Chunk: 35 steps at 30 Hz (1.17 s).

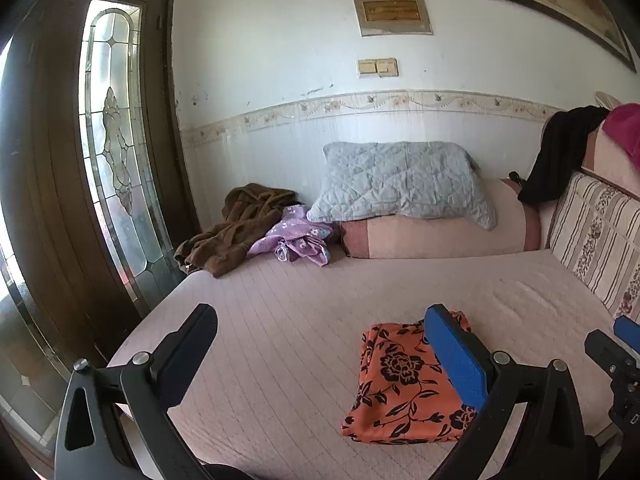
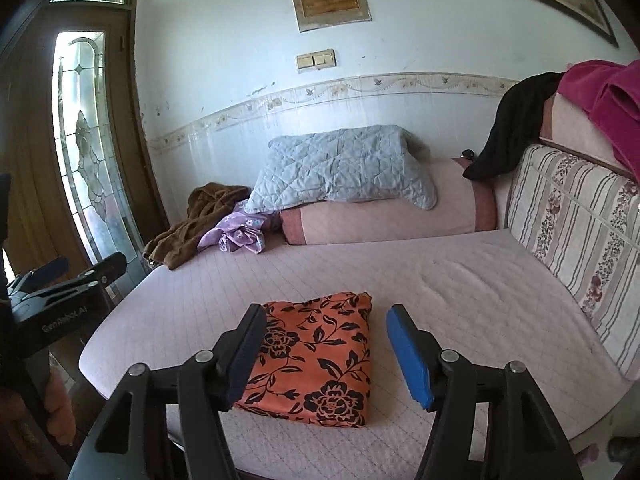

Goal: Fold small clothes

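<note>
An orange cloth with a black flower print (image 2: 316,364) lies folded into a small rectangle near the front edge of the pink quilted bed (image 2: 460,300). It also shows in the left wrist view (image 1: 400,380). My right gripper (image 2: 326,348) is open and empty, raised just before the cloth with a finger on each side. My left gripper (image 1: 320,352) is open and empty, to the left of the cloth. A crumpled purple flowered garment (image 1: 296,238) and a brown garment (image 1: 236,228) lie at the bed's far left corner.
A grey quilted pillow (image 1: 400,184) rests on a pink bolster (image 1: 440,236) against the far wall. A striped backrest cushion (image 2: 580,252) runs along the right side, with black (image 2: 508,128) and magenta (image 2: 612,96) clothes draped above. A wooden door with glass (image 1: 108,152) stands left.
</note>
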Tool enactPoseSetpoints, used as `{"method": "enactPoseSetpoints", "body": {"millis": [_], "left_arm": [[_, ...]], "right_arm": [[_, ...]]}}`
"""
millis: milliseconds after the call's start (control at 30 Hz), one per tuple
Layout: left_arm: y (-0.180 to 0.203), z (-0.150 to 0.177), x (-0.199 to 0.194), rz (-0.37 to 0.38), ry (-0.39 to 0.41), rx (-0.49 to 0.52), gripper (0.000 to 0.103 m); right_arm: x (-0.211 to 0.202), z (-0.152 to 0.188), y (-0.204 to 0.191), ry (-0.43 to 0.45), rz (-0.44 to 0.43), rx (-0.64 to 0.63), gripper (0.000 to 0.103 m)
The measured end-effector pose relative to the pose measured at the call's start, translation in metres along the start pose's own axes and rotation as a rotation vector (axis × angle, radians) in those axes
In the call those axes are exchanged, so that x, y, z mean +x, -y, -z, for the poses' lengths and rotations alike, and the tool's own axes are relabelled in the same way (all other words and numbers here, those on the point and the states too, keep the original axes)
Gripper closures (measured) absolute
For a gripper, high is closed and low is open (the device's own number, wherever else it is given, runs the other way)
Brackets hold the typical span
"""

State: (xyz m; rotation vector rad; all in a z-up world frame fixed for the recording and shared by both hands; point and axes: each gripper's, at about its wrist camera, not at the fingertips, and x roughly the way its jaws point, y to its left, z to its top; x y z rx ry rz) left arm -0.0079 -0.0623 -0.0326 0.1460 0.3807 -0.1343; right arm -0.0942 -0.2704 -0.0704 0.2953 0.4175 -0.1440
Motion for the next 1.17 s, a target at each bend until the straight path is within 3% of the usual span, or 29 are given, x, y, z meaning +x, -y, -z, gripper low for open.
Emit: {"method": "enactPoseSetpoints", "body": {"millis": [400, 867, 1167], "left_arm": [[-0.006, 0.002, 0.003, -0.010, -0.009, -0.007, 0.000], [-0.015, 0.005, 0.012, 0.031, -0.030, -0.037, 0.000], [-0.017, 0.004, 0.042, 0.043, -0.057, -0.062, 0.000]], "right_arm": [[0.006, 0.003, -0.009, -0.004, 0.003, -0.028, 0.036], [0.017, 0.001, -0.015, -0.020, 0.009, -0.057, 0.036], [0.041, -0.008, -0.019, -0.057, -0.047, -0.049, 0.036]]}}
